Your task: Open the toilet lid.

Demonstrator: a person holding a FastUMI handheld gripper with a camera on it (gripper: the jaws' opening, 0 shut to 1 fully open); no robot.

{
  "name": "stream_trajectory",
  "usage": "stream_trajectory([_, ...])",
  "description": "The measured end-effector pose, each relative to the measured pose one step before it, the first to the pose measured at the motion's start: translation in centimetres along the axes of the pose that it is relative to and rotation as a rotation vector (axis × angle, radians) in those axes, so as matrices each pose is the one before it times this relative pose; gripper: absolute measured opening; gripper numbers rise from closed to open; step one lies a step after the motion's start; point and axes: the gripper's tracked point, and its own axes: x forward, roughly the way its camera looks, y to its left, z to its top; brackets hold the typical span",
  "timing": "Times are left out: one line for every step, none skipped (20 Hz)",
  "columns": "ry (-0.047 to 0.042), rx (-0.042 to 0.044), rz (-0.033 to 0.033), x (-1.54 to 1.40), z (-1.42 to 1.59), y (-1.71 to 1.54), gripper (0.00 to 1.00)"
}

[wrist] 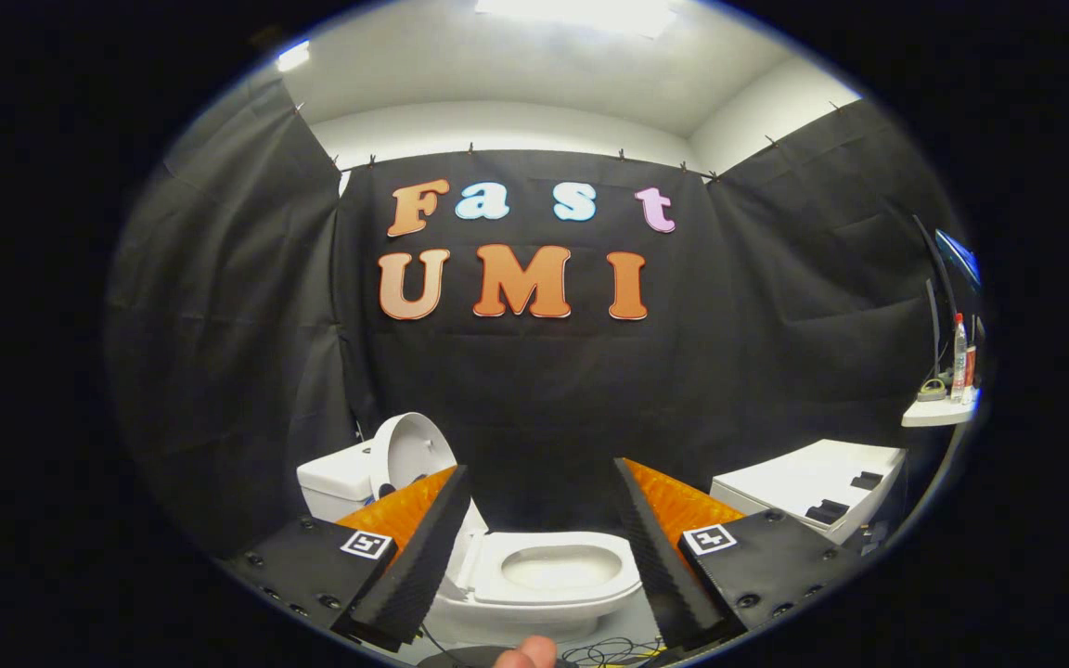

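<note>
Toilet lid (411, 452) already stands upright against the tank (335, 482), beyond my left finger; seat and bowl (558, 568) lie between my fingers. Gripper (544, 547) wide apart, holding nothing. Task looks done.

Toilet tank (338, 482) and raised lid (409, 450) partly hidden behind left finger (409, 547) of the tool (539, 547).

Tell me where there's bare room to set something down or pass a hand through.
The white unit's flat top is mostly bare, apart from dark pieces near one edge. The gap between the open fingers is clear above the toilet seat. The small shelf holding bottles is crowded.
</note>
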Motion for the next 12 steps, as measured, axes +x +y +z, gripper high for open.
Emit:
stream_trajectory([-0.00031, -0.01105, 0.01736, -0.254, 0.278, 0.285, 0.98])
stream_trajectory([0.0003, -0.0128, 0.01217, -0.173, 0.221, 0.208, 0.98])
stream_trajectory([-0.00065, -0.01085, 0.00381, 0.095, 0.147, -0.046, 0.98])
stream_trajectory([0.00028, -0.00495, -0.00059, -0.082, 0.072, -0.108, 0.98])
stream_trajectory([-0.00129, -0.0001, 0.00053, 0.048, 0.165, -0.033, 0.98])
stream_trajectory([-0.00681, -0.00027, 0.00378, -0.039, 0.171, 0.038, 0.98])
stream_trajectory([-0.00734, 0.00033, 0.00313, -0.223, 0.24, 0.094, 0.98])
stream_trajectory([-0.00607, 0.00172, -0.00075, -0.05, 0.121, -0.016, 0.98])
stream_trajectory([-0.00124, 0.00294, -0.00193, -0.171, 0.002, -0.232, 0.98])
stream_trajectory([-0.00032, 0.00265, -0.00441, -0.015, -0.024, -0.307, 0.98])
stream_trajectory([-0.0012, 0.0015, -0.00073, 0.051, 0.076, -0.152, 0.98])
stream_trajectory([-0.00114, 0.00116, -0.00573, -0.057, 0.129, -0.135, 0.98])
